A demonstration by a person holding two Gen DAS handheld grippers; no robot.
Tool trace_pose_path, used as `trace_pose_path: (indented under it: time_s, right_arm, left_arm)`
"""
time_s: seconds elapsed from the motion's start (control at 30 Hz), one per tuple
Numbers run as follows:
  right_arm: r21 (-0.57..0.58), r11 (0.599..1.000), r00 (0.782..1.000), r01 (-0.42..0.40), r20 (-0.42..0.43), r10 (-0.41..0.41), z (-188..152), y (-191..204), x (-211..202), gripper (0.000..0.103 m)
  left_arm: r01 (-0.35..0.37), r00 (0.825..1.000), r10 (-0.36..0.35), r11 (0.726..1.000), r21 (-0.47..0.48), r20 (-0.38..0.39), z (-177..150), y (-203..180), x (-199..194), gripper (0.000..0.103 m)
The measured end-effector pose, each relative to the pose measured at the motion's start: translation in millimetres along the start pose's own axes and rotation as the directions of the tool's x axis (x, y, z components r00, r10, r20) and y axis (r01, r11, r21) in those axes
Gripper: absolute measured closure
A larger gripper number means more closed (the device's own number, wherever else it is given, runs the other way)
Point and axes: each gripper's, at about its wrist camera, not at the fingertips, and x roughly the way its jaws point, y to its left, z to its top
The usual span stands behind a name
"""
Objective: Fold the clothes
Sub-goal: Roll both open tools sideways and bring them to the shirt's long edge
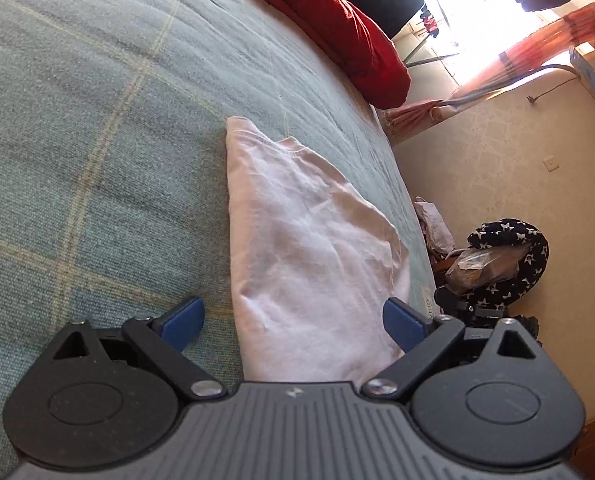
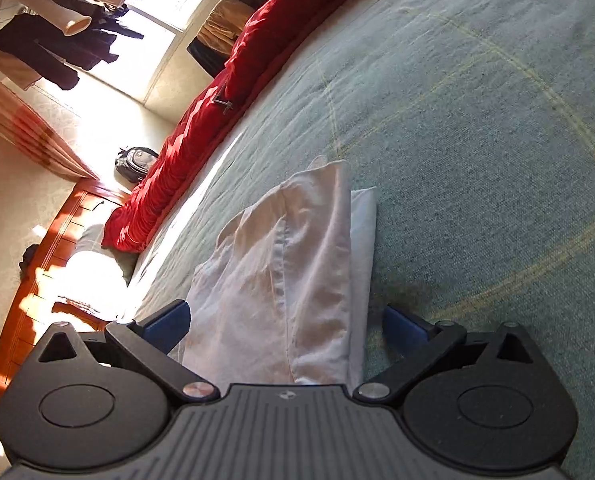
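A pale pink, creased cotton garment (image 1: 309, 248) lay folded into a long narrow strip on the bed's grey-green blanket with thin yellow check lines (image 1: 97, 128), close to the bed's edge. The left gripper (image 1: 293, 322) hung low at one end of the strip, its blue-padded fingers (image 1: 183, 320) spread wide on either side of the cloth and closed on nothing. The right gripper (image 2: 283, 322) sat at the garment (image 2: 289, 272), its blue fingers (image 2: 165, 324) likewise wide apart, with the fabric running between them; whether the pads touched the cloth I could not tell. From that side the top layer showed a seam down its length, and a lower layer stuck out along the edge. A bulky red quilt (image 2: 201, 128) was bunched along the far side of the bed. Beyond it sunlight poured through a window (image 2: 153, 12) hung with dark clothes, and an orange striped curtain (image 2: 21, 136) fell beside a wooden headboard (image 2: 45, 264). A navy star-print cloth (image 1: 509, 256) sat heaped beside the bed.
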Motion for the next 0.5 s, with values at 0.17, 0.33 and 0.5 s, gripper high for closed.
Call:
trace_pose_path:
  time_s: [0.17,0.33,0.5]
  right_arm:
    - [0.002,0.999,0.998,-0.044,-0.039,0.044,10.3,-0.7,10.9,0.000]
    - [0.012,0.996,0.992,-0.089,-0.090,0.090,5.9,-1.0,11.1,0.000]
    - [0.025,0.991,0.981,-0.133,-0.140,0.135,1.5,-1.4,11.3,0.000]
  left_arm:
    - [0.054,0.998,-0.054,0.998,-0.013,-0.037,10.7,0.2,17.2,0.008]
    - [0.107,0.991,-0.108,0.994,-0.028,-0.073,21.4,0.3,34.4,0.008]
    - [0.123,0.989,-0.125,0.992,-0.028,-0.084,21.3,0.6,37.5,0.008]
